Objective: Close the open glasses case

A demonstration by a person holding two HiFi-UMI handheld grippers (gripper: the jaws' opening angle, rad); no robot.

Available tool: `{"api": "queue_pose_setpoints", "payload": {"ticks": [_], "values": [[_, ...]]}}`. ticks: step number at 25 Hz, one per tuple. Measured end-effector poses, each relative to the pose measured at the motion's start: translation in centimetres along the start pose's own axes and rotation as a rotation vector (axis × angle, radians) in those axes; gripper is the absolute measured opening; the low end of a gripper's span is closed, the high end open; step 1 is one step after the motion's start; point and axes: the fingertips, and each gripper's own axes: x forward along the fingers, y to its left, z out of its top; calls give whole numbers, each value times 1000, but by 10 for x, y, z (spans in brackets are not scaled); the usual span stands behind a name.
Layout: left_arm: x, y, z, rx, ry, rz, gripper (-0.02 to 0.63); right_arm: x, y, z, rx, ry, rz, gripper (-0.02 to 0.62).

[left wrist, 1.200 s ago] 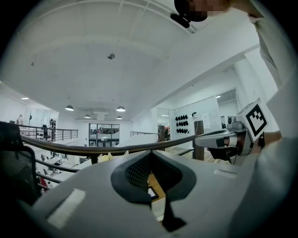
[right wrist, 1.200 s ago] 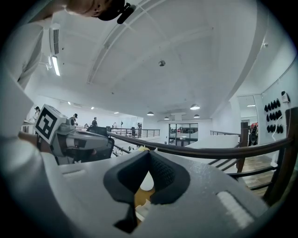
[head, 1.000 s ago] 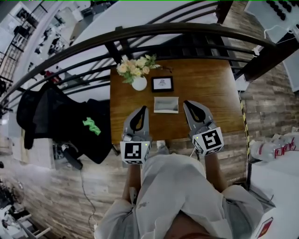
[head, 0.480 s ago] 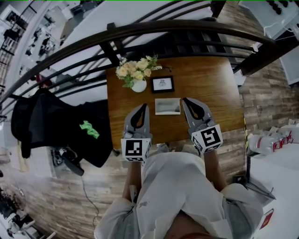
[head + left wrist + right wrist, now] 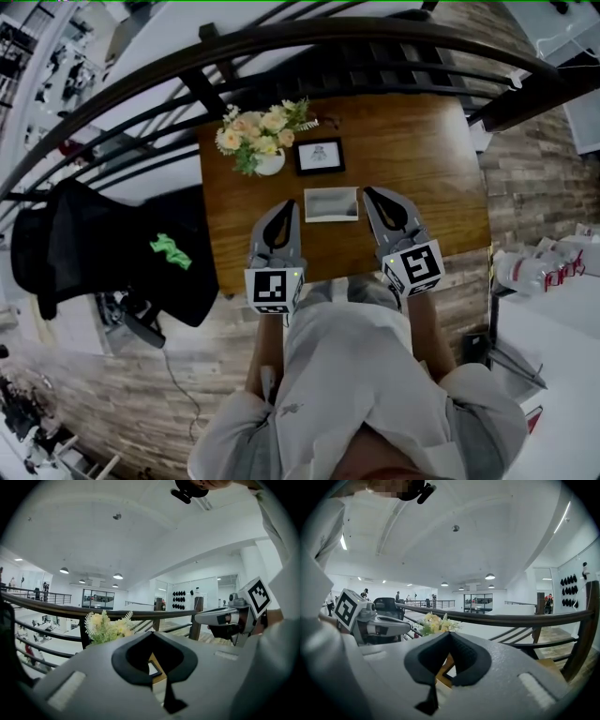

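The open glasses case [image 5: 330,203] is a pale grey rectangle lying flat near the front of the wooden table [image 5: 422,159]. My left gripper [image 5: 287,206] hovers just left of the case, jaws shut with nothing in them. On the case's right side is my right gripper [image 5: 368,193], also shut and empty. In the left gripper view the left gripper [image 5: 151,633] has its tips meeting, with the table seen through the gap below them. The right gripper [image 5: 449,633] looks the same in its own view. Neither gripper touches the case.
A white vase of flowers [image 5: 255,136] and a small black picture frame [image 5: 319,155] stand behind the case. A dark metal railing [image 5: 281,47] runs along the table's far side. A black garment [image 5: 84,244] hangs to the left. The person's body fills the lower view.
Both grippers have edged forward a little and now flank the case on either side. Their jaws stay shut. The case has not moved on the table.
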Motion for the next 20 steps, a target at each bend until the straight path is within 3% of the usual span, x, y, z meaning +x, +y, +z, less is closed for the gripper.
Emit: {"api": "queue_pose_setpoints", "payload": {"ticks": [20], "values": [[51, -14, -85, -60, 170, 103, 20, 49, -38, -82, 30, 182, 194, 3]]}}
